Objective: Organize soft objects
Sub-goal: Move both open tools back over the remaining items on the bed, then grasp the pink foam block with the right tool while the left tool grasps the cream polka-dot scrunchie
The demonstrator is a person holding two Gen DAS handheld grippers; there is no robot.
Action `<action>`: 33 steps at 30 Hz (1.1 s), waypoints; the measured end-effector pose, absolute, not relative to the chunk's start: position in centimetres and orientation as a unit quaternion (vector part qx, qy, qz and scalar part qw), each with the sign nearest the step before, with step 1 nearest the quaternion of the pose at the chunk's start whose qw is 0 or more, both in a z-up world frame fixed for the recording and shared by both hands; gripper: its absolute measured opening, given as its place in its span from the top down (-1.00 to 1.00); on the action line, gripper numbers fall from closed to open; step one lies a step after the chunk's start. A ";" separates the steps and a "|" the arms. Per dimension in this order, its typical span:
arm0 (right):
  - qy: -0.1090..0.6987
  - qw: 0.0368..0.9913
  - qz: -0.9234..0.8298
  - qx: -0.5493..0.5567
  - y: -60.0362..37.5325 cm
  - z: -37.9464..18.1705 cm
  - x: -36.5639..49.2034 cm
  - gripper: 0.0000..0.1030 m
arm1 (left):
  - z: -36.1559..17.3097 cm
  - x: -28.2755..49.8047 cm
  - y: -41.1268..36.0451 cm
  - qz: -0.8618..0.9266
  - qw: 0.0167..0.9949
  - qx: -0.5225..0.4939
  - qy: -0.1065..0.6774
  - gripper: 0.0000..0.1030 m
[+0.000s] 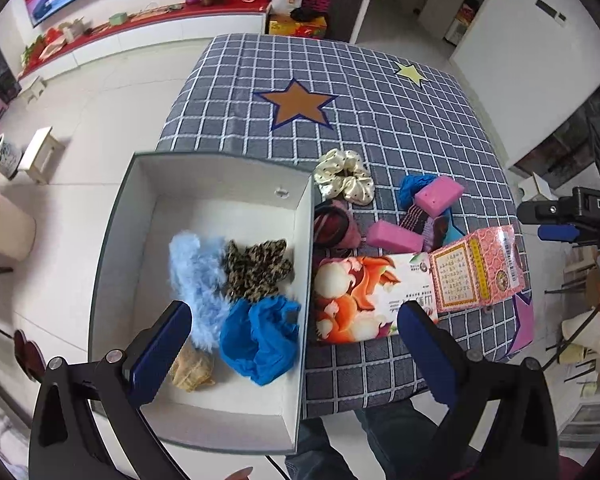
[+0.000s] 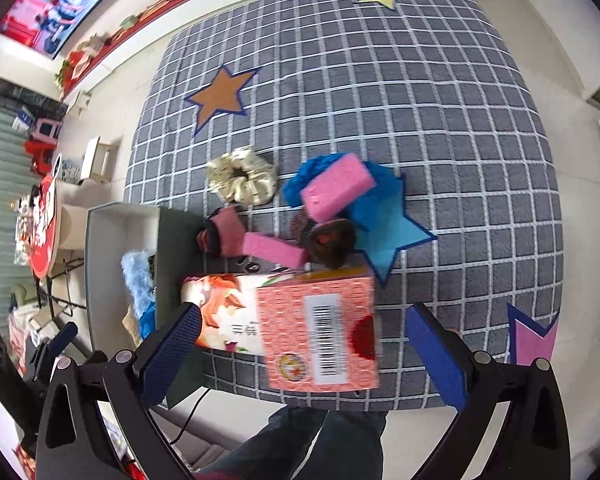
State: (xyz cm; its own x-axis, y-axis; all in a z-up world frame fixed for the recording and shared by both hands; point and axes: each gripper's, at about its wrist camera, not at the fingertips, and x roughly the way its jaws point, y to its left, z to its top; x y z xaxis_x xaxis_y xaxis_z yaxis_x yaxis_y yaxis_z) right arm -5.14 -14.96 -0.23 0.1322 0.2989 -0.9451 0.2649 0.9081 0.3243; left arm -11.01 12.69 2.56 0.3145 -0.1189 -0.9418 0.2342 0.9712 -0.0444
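**Both grippers open over the sorting box and the pile**

Spread wide and empty, the left gripper (image 1: 294, 330) hangs over the white box (image 1: 220, 184); a blue cloth (image 1: 260, 340) lies between its fingers, a fluffy blue piece (image 1: 192, 276) at 11 o'clock. The right gripper (image 2: 300, 344), likewise parted, straddles a pink carton (image 2: 320, 332); pink sponges (image 2: 336, 190) lie at 12 o'clock on the counter (image 2: 440, 100).

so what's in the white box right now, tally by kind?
Fluffy light-blue piece: 1
Leopard-print piece: 1
Crumpled blue cover: 1
Beige piece: 1
Total in the white box: 4
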 end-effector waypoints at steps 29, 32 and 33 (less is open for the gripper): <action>0.735 0.670 0.079 0.074 -15.2 -9.2 4.0 -0.99 | -10.3 5.3 -1.2 -0.122 0.700 0.287 0.642 -0.99; 0.742 0.662 0.099 0.026 -13.5 -10.6 5.1 -0.99 | -12.1 6.8 -1.3 -0.114 0.687 0.278 0.662 -0.99; 0.743 0.661 0.105 0.013 -13.1 -11.0 5.4 -0.99 | -12.5 7.1 -1.3 -0.112 0.684 0.274 0.666 -1.00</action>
